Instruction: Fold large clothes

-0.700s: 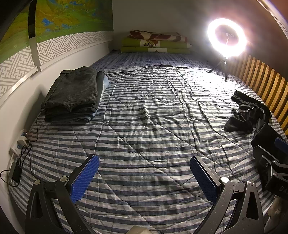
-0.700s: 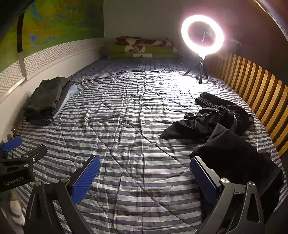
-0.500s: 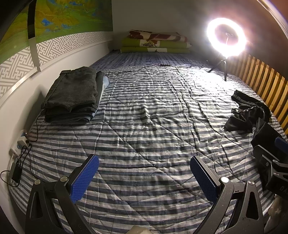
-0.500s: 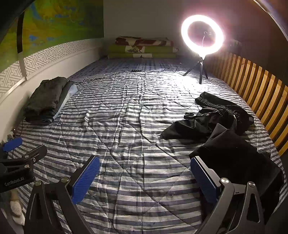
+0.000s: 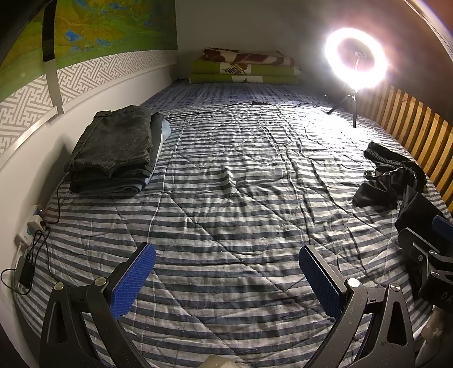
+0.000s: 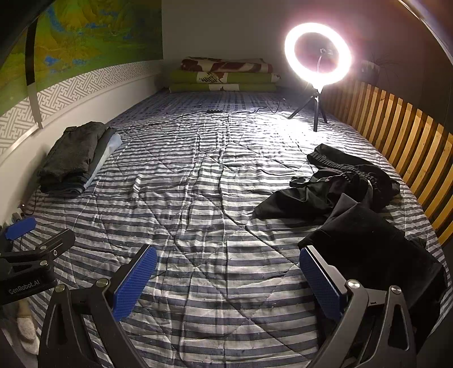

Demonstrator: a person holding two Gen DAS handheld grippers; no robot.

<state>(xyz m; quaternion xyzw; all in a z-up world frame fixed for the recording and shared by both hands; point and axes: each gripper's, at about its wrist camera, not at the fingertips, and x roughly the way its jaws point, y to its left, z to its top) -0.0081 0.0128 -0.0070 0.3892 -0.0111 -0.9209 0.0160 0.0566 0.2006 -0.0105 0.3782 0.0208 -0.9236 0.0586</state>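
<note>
Over the striped bed (image 5: pixel 226 198), both grippers (image 5: pixel 226 271) (image 6: pixel 228 271) tilt downward, jaws spread wide, holding nothing.

White lettering reading "GenRobot.AI" stands on the black body of the left tool (image 6: pixel 27 249), seen at the left edge of the right wrist view. In the left wrist view, the body of the right tool (image 5: pixel 433 254) at the right edge bears white letters that begin "DA"; the rest runs out of the picture and cannot be read. The green and yellow wall poster (image 5: pixel 93 22) shows no legible words, and the folded bedding (image 5: pixel 243 68) at the far end of the bed carries only patterns.
</note>
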